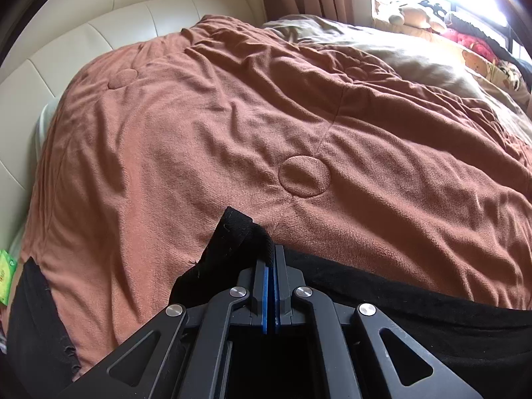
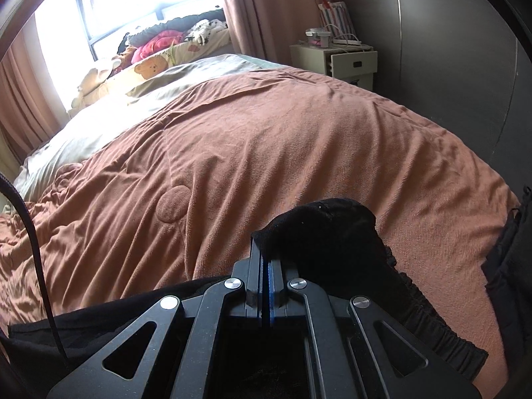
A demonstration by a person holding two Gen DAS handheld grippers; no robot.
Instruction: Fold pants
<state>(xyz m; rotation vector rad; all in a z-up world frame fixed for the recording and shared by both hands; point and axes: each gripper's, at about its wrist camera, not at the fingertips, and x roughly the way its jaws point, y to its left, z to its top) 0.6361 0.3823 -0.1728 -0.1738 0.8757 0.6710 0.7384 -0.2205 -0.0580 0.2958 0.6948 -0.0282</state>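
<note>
Black pants (image 1: 415, 302) lie along the near edge of a bed covered by a brown blanket (image 1: 216, 139). My left gripper (image 1: 272, 252) is shut on a bunched black end of the pants (image 1: 232, 232), which sticks up to the left of the jaws. In the right wrist view my right gripper (image 2: 266, 256) is shut on another black fold of the pants (image 2: 319, 229), humped up to the right of the jaws. The elastic waistband (image 2: 429, 319) trails down to the right. The pants (image 2: 116, 309) also run off to the left under the gripper body.
A cream padded headboard (image 1: 99, 26) rises at the far left. Beige bedding (image 1: 399, 53), soft toys (image 1: 415, 13) and a bright window fill the far side. A white nightstand (image 2: 345, 63) stands beyond the bed. A black cable (image 2: 33, 242) hangs at the left.
</note>
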